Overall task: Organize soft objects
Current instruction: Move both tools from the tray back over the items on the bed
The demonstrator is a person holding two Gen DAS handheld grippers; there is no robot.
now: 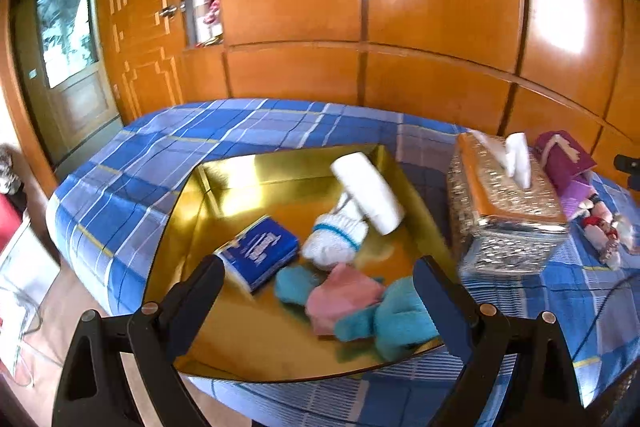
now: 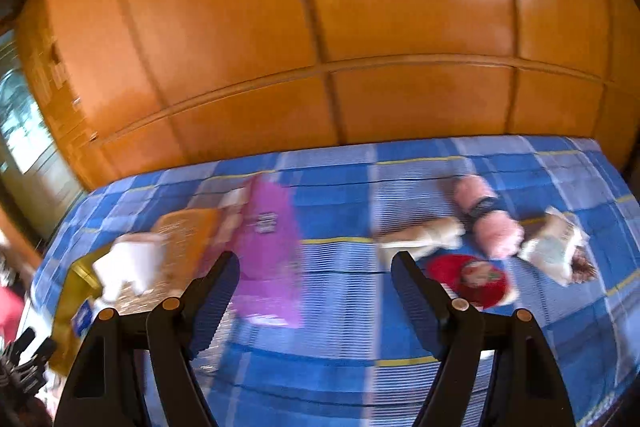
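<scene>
A gold tray [image 1: 224, 187] lies on the blue plaid bed. It holds a teal plush toy [image 1: 396, 319], a pink cloth [image 1: 344, 295], a white sock with a blue band [image 1: 340, 239], a white roll [image 1: 368, 191] and a blue tissue pack [image 1: 260, 251]. My left gripper [image 1: 320, 279] hovers open over the tray's near side, nothing between its fingers. My right gripper [image 2: 316, 273] hangs open and empty over the bed. Ahead of it lie a purple cloth [image 2: 268, 239], a red-haired doll [image 2: 476, 279], a pink fluffy toy [image 2: 488, 219] and a cream plush [image 2: 428, 235]. The right wrist view is motion-blurred.
A silver and orange tissue box [image 1: 504, 215] stands right of the tray, with a purple doll [image 1: 568, 171] beyond it. A wooden wardrobe wall [image 1: 400, 7] runs behind the bed. A door [image 1: 68, 67] is at the far left. Bags [image 1: 20, 287] sit on the floor at left.
</scene>
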